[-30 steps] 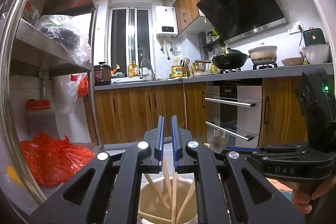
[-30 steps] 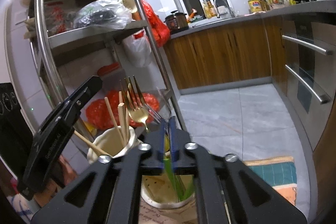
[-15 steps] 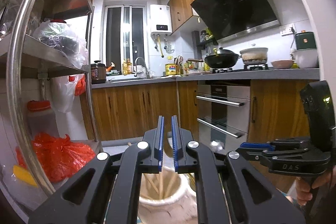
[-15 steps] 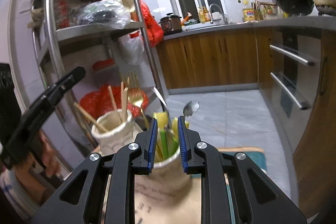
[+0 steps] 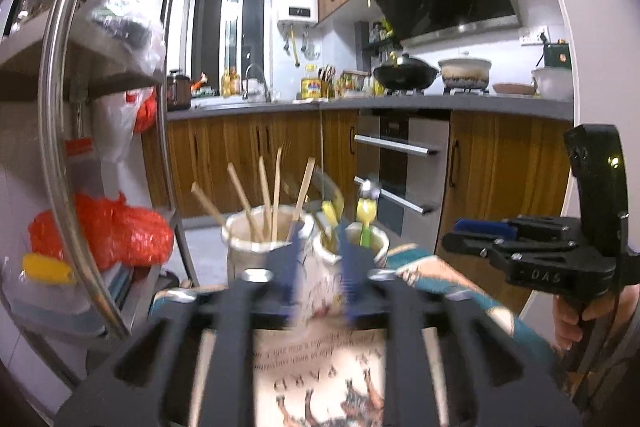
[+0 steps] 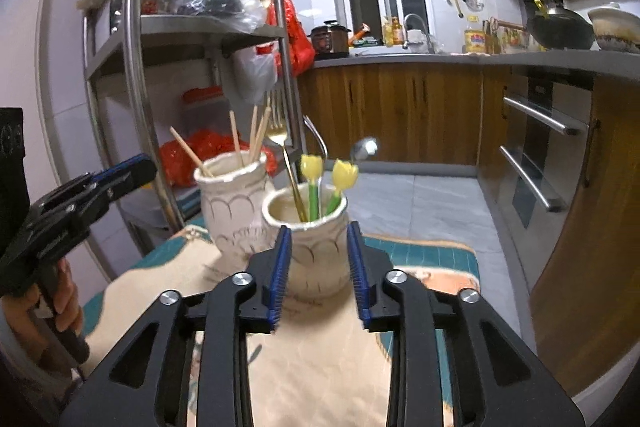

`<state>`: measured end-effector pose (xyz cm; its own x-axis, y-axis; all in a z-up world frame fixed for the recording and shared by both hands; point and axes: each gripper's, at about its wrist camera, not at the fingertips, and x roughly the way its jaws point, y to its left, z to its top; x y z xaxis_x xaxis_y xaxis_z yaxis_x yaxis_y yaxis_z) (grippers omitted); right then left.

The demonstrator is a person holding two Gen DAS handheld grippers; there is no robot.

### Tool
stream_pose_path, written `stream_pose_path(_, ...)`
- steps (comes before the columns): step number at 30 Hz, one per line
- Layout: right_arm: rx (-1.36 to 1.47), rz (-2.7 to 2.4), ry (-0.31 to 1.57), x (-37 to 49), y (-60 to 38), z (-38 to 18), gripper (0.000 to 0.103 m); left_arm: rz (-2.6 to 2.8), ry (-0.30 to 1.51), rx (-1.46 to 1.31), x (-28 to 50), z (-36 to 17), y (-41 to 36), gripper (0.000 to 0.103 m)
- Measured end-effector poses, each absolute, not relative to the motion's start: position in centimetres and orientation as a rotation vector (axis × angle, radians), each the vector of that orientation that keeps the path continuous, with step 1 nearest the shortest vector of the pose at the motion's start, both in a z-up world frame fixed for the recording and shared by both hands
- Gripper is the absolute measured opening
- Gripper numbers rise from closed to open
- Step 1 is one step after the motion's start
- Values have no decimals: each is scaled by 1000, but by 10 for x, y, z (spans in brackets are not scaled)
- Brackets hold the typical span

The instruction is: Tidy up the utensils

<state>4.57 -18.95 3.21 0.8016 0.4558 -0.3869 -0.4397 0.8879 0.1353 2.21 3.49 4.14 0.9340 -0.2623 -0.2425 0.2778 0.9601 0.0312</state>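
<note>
Two cream ceramic holders stand side by side on a printed cloth. The left holder (image 6: 234, 197) (image 5: 260, 247) holds several wooden chopsticks (image 6: 254, 135). The right holder (image 6: 310, 247) (image 5: 362, 247) holds a gold fork (image 6: 278, 135), two yellow tulip-handled utensils (image 6: 344, 175) and a metal spoon (image 6: 362, 149). My right gripper (image 6: 319, 269) is open and empty, pulled back in front of the right holder. My left gripper (image 5: 320, 259) is blurred, open and empty, in front of both holders.
A steel rack (image 6: 140, 67) with bags and a red plastic bag (image 5: 116, 231) stands close at the left. Wooden cabinets and an oven (image 6: 536, 163) line the right. The cloth (image 6: 304, 367) covers the surface below both grippers.
Both grippers have drawn back and lowered from above the holders. The right gripper has opened wide; the left has opened too. The utensils now stand in the holders.
</note>
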Motion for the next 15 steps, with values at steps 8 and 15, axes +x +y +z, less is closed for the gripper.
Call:
stream_pose_path(8, -2, 406, 405, 40, -192, 14, 61, -254, 271, 76, 21, 20, 43, 63)
stream_pose_path(15, -40, 372, 388, 39, -193, 6, 83, -222, 309, 70, 28, 7, 50, 81)
